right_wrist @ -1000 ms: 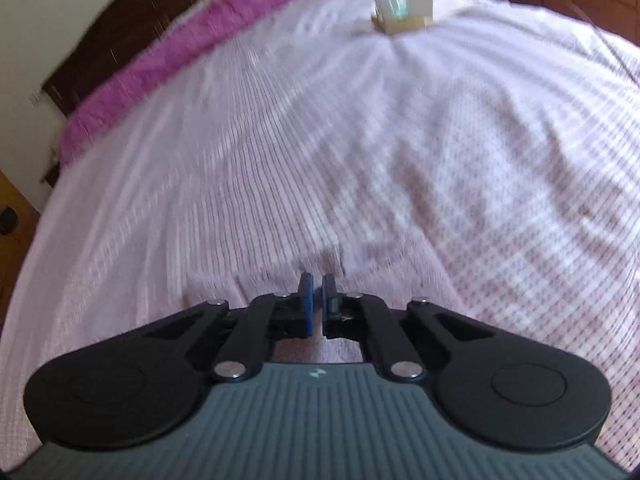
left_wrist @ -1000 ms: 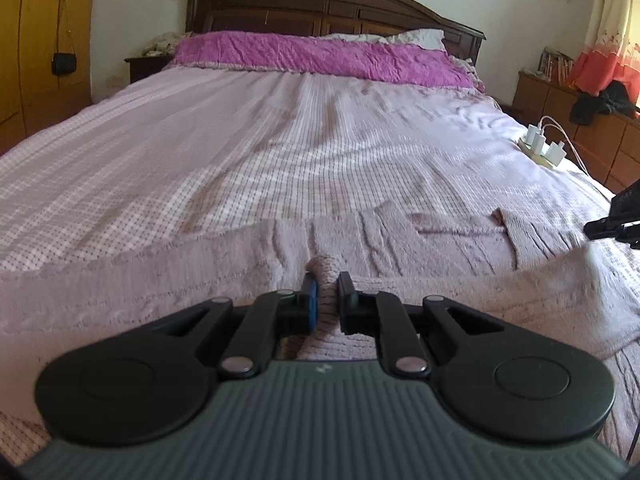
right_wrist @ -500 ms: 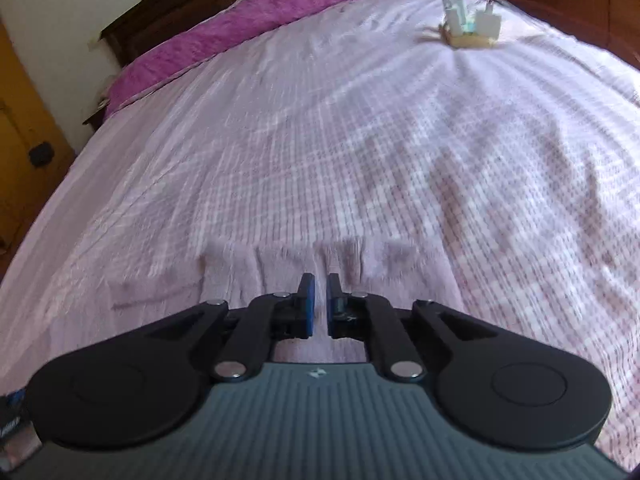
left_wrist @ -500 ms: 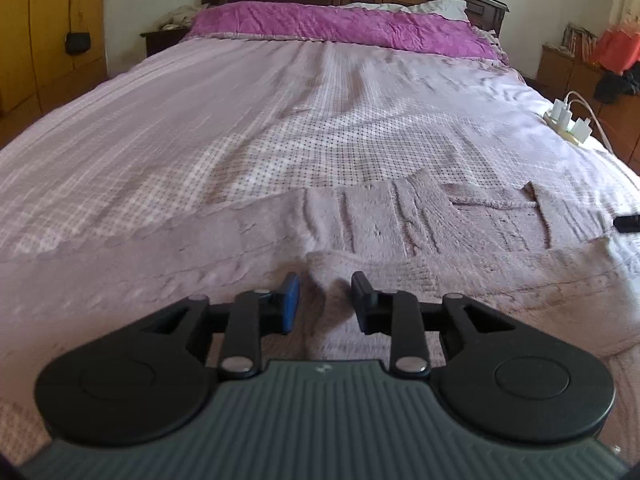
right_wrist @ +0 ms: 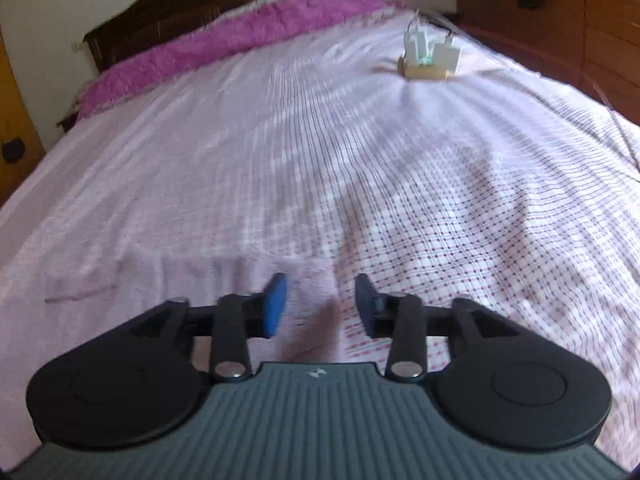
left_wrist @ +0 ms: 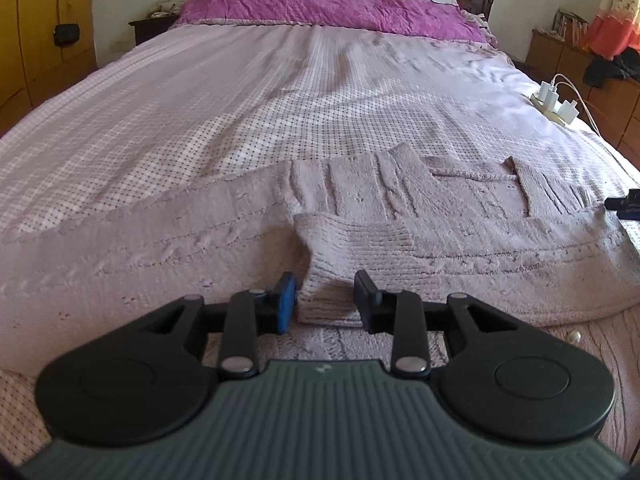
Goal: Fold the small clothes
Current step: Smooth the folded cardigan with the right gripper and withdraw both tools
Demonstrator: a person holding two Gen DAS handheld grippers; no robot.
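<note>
A mauve knit sweater (left_wrist: 400, 208) lies flat across the near end of the bed, one sleeve folded over its body with the cuff (left_wrist: 328, 300) nearest me. My left gripper (left_wrist: 326, 300) is open, its jaws either side of that cuff without pinching it. My right gripper (right_wrist: 320, 304) is open and empty just above the sweater's right edge (right_wrist: 224, 276); this view is blurred. The right gripper's tip (left_wrist: 624, 206) shows at the right edge of the left wrist view.
The bed (left_wrist: 280, 92) has a pink checked sheet and a magenta pillow cover (left_wrist: 328, 10) at the headboard. A power strip with white chargers (right_wrist: 430, 62) lies on the bed's right side. Wooden drawers (left_wrist: 580, 64) stand to the right, a yellow wardrobe (left_wrist: 36, 32) to the left.
Both grippers have opened and let go of the sweater. The folded sleeve now lies on the sweater's body. The left gripper has drawn back and lowered.
</note>
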